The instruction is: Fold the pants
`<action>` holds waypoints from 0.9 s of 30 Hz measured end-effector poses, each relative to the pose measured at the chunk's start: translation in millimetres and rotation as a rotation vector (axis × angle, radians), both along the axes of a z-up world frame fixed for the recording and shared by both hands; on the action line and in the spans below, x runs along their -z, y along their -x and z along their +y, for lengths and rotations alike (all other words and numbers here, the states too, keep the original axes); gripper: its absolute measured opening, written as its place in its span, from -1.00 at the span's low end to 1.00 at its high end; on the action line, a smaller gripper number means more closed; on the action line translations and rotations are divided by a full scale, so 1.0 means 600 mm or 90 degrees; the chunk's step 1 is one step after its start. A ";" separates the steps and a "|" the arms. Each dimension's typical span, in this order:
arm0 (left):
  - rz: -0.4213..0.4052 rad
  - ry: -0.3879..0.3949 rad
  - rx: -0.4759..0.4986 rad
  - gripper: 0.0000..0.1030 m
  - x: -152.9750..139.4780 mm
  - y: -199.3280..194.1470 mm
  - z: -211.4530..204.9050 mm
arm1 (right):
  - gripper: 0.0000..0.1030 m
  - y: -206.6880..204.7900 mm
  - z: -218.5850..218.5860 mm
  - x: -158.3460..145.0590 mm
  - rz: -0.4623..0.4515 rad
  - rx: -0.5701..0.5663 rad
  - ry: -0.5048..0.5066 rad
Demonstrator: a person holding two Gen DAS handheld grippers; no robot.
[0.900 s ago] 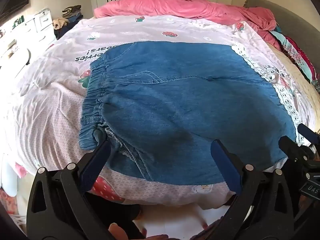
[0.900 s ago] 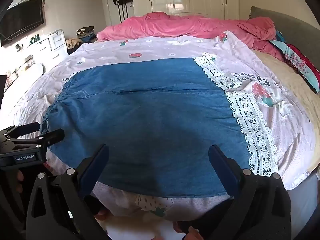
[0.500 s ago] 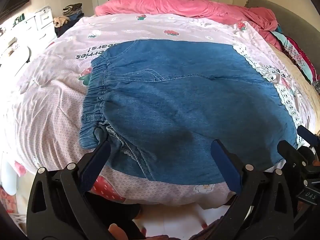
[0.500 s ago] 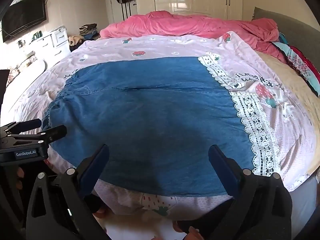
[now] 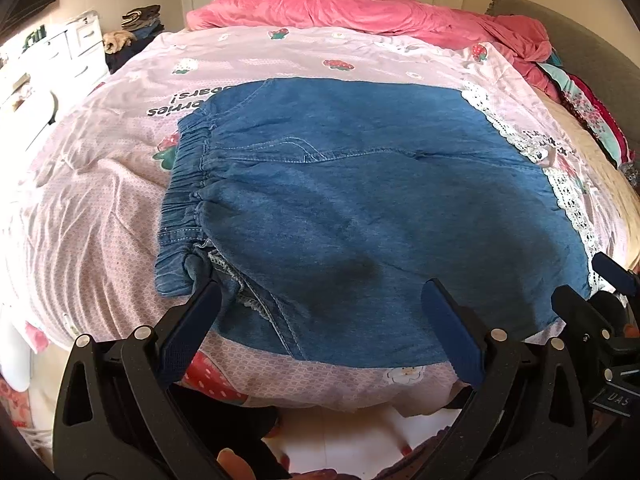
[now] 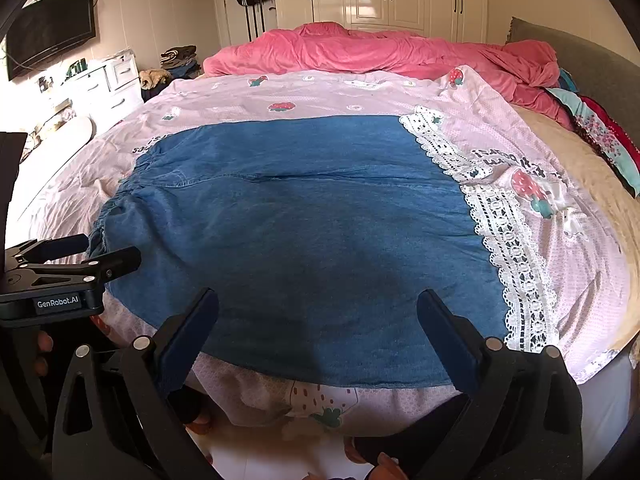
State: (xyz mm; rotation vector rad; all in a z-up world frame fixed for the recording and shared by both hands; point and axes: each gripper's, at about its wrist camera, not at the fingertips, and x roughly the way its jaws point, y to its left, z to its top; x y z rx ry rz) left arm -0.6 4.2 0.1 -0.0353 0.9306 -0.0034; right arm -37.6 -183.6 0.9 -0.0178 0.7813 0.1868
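Blue denim pants (image 5: 360,208) lie flat on the pink bedspread (image 5: 100,208), elastic waistband (image 5: 184,184) at the left, white lace hem (image 6: 508,240) at the right. The pants also fill the right wrist view (image 6: 304,232). My left gripper (image 5: 320,308) is open and empty, hovering over the near edge by the waistband corner. My right gripper (image 6: 316,320) is open and empty over the near edge toward the hem. Each gripper shows in the other's view: the right one (image 5: 600,296), the left one (image 6: 80,260).
A rumpled pink duvet (image 6: 380,52) lies across the far side of the bed. A grey headboard (image 6: 580,52) and colourful pillows (image 6: 600,136) stand at the right. White drawers (image 6: 100,84) and a wall TV (image 6: 52,44) are at the left. Floor shows below the bed edge.
Both grippers have pulled back and risen slightly from the bed edge. The pants have not moved and both grippers stay open.
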 end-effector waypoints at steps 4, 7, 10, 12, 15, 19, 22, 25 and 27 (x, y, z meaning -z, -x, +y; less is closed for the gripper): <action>-0.002 0.001 0.001 0.82 0.000 0.001 0.000 | 0.92 0.001 0.000 -0.001 -0.001 0.001 0.001; -0.003 0.003 0.002 0.82 -0.001 0.002 0.000 | 0.92 0.002 0.000 -0.001 -0.001 0.002 0.002; -0.005 0.006 0.002 0.82 -0.002 0.003 0.001 | 0.92 0.003 -0.001 -0.002 0.001 0.004 0.003; -0.006 0.007 0.003 0.82 -0.002 0.004 0.001 | 0.92 0.007 -0.002 -0.003 0.000 0.005 0.003; -0.007 0.009 0.003 0.82 -0.003 0.005 0.001 | 0.92 0.008 -0.004 -0.004 0.001 0.006 0.003; -0.009 0.011 0.003 0.82 -0.004 0.006 0.001 | 0.92 0.007 -0.005 -0.005 0.001 0.008 0.006; -0.009 0.012 0.004 0.82 -0.004 0.006 0.001 | 0.92 0.007 -0.003 -0.007 -0.001 0.010 0.009; -0.009 0.012 0.004 0.82 -0.004 0.007 0.001 | 0.92 0.007 -0.003 -0.007 -0.001 0.011 0.010; -0.010 0.012 0.005 0.82 -0.006 0.008 0.000 | 0.92 0.007 -0.003 -0.008 -0.001 0.012 0.011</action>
